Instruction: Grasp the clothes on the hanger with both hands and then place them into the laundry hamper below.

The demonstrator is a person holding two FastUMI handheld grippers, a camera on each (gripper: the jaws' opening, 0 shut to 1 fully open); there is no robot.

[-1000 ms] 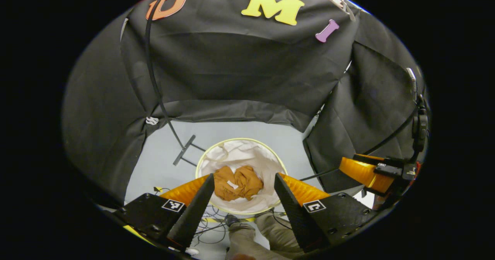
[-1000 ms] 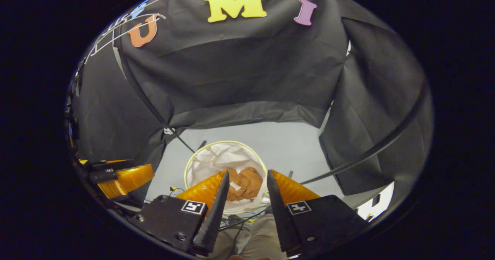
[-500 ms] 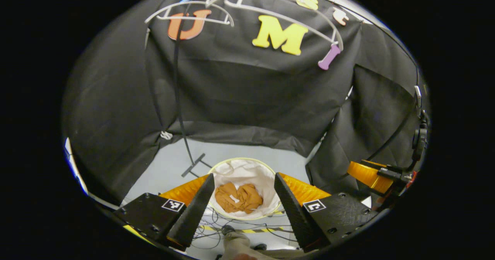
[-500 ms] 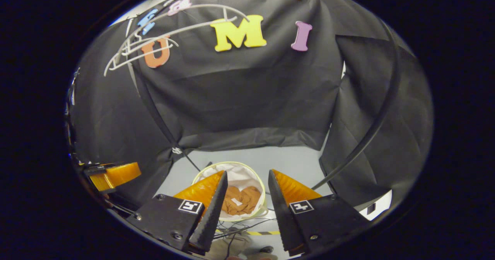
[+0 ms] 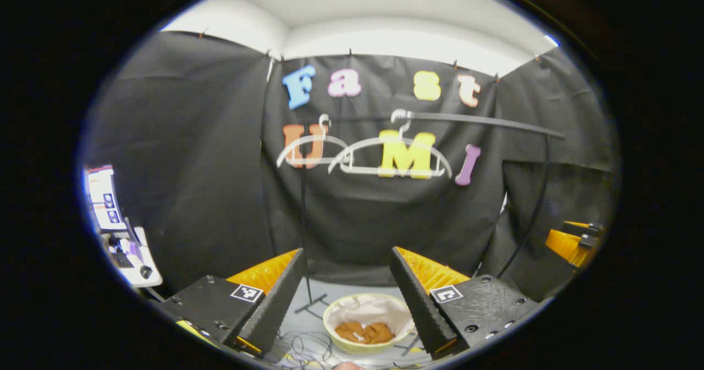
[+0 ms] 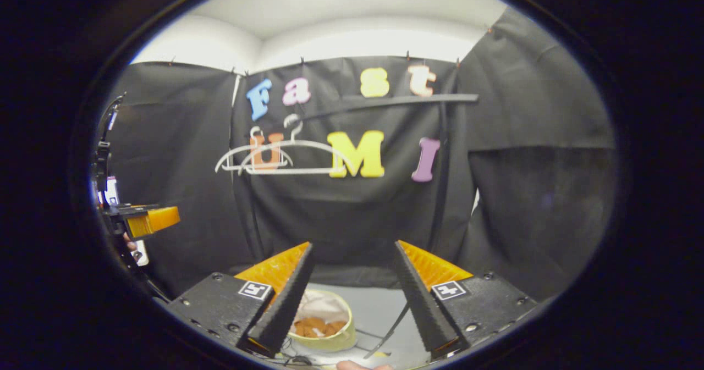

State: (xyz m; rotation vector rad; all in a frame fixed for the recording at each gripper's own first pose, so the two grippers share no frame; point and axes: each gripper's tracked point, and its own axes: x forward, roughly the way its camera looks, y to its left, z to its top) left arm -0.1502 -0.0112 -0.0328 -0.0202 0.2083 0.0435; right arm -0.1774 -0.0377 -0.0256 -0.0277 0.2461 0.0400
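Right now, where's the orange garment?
The orange garment lies bunched in the laundry hamper on the floor, low centre in the left gripper view between that gripper's open fingers, below the bare white hangers on the rail.

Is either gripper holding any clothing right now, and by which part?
Nothing is held. The left gripper and right gripper are open; the brown clothes lie in the hamper.

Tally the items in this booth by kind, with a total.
White plastic hangers on the black rail: 2
Round pale-yellow laundry hamper: 1
Crumpled orange-brown garment inside it: 1
Claws, both open: 2
Total: 6
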